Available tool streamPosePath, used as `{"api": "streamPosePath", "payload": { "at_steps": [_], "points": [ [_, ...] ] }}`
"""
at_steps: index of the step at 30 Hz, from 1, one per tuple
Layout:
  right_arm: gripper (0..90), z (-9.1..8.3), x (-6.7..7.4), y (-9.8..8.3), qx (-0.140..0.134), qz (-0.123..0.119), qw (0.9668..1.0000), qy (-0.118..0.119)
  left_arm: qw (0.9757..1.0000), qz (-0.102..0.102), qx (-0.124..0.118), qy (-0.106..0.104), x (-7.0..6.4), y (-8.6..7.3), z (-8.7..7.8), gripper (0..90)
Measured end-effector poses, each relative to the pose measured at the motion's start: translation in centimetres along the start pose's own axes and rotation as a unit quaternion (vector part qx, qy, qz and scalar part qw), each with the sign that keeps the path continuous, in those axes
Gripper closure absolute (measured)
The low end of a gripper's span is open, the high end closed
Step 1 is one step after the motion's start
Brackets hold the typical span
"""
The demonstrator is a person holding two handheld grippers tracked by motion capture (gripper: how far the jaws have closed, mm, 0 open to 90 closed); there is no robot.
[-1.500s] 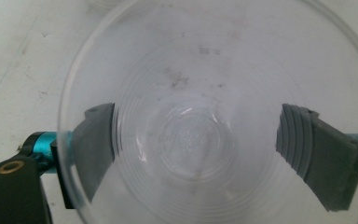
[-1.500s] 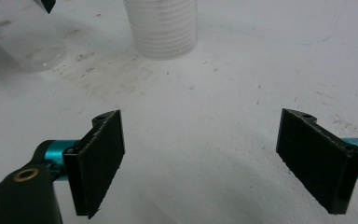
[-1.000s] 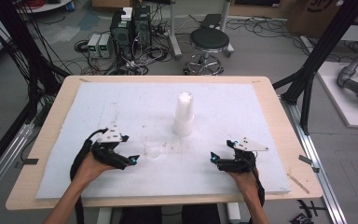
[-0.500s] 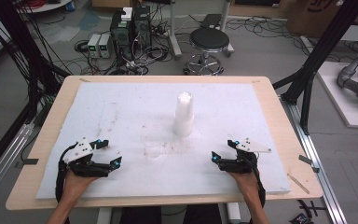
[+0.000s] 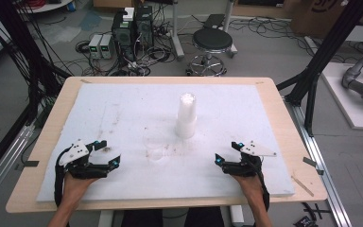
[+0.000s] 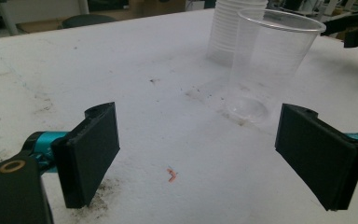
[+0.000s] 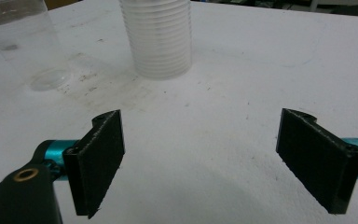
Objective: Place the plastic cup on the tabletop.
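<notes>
No readable text, seemingly.

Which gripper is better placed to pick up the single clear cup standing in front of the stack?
Probably the left gripper. Its open jaws already point toward the clear cup, which stands just ahead. The right gripper, also open, faces the cup stack, with the cup off to its side.

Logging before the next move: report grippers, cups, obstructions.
Left gripper open, resting on the mat. Right gripper open, nothing held. Single clear cup upright, beside the cup stack. Nothing between grippers and cups.
</notes>
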State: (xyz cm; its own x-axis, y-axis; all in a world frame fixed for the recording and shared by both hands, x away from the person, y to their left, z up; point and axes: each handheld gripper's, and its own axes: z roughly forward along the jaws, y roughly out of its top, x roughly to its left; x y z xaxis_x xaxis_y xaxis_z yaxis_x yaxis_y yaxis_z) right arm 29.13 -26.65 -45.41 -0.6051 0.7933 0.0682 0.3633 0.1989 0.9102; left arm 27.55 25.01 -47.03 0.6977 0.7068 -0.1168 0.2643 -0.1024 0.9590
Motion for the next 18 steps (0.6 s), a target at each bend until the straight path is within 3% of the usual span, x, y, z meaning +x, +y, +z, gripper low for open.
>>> {"api": "streamPosePath", "payload": {
  "at_steps": [18],
  "points": [
    [15.3,0.02,0.02,-0.02,0.001,-0.008,1.0,0.005,0.9997,-0.022,0.001,-0.007,0.49,0.01,0.02,13.5]
  ]
}}
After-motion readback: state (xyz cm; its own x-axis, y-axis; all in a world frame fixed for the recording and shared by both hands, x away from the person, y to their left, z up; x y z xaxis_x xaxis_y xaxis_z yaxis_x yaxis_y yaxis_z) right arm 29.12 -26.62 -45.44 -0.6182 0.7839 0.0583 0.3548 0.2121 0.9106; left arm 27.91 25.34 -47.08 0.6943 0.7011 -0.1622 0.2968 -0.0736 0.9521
